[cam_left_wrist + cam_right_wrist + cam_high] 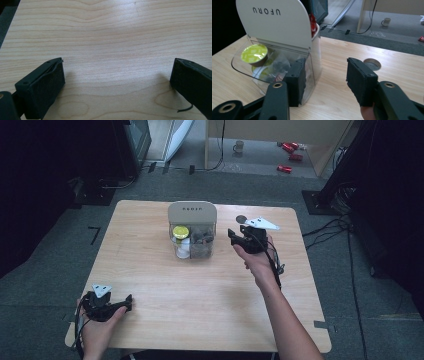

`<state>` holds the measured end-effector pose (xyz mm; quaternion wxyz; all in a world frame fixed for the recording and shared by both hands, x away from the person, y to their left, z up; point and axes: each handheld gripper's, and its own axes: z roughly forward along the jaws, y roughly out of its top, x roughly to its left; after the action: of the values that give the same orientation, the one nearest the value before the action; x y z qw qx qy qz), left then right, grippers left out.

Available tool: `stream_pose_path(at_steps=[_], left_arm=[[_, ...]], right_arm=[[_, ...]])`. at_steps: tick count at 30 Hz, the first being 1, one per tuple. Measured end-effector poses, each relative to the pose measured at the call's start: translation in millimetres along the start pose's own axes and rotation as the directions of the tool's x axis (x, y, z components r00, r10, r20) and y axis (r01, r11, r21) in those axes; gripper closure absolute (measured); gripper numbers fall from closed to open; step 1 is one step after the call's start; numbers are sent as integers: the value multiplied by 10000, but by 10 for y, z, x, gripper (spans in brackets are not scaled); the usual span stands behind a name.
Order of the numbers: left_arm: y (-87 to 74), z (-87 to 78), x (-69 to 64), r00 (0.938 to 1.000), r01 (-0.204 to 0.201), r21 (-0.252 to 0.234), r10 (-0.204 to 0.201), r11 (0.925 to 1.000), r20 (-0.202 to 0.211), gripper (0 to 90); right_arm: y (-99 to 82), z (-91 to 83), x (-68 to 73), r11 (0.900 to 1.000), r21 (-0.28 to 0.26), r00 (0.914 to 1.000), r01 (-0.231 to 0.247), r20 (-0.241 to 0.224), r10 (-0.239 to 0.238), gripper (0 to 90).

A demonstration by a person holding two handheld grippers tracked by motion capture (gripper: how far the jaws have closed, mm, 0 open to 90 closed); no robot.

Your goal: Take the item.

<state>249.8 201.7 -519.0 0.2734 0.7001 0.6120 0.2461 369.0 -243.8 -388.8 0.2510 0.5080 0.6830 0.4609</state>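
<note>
Hands come in from the near edge of the wooden table [200, 290]. Nearest, the left gripper [126, 301] rests at the near left corner, jaws spread wide over bare wood. Farther on, the right gripper [233, 238] hovers just right of the clear container [193, 237], jaws apart, grasping nothing. Inside sits a green-lidded capsule [254, 53], beneath the raised beige lid [274, 22].
</note>
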Motion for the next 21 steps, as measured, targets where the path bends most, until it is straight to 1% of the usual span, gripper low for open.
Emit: stream_pose_path(at_steps=[2,5,6,8,9,10,13,15,21], left_arm=[[0,0,0,10000,-2,0,2,10000,1,0],[0,0,1,10000,-8,-2,8,10000,-2,0],[0,0,1,10000,-9,-4,9,10000,-1,0],[0,0,1,10000,-12,0,12,10000,-1,0],[0,0,1,10000,-11,-2,11,10000,-3,0],[0,0,1,10000,-11,-3,11,10000,-2,0],[0,0,1,10000,-10,1,10,10000,-1,0],[0,0,1,10000,-11,0,11,10000,-1,0],[0,-1,0,10000,-36,9,36,10000,15,0]], right_arm=[[39,39,21,10000,7,10000,15,-43,-15,522],[110,96,42,10000,68,9997,-19,-251,20,540],[133,117,50,9999,120,9997,-49,-242,52,522],[173,153,57,9998,110,9995,-166,-263,169,526],[203,197,60,9996,135,9989,-238,-399,243,537],[203,197,60,9996,135,9989,-238,-399,243,537],[229,267,87,9999,103,9990,-73,-446,78,548],[239,319,112,9999,110,9987,-46,-507,52,552],[250,479,184,9997,250,9971,-84,-753,103,560]])
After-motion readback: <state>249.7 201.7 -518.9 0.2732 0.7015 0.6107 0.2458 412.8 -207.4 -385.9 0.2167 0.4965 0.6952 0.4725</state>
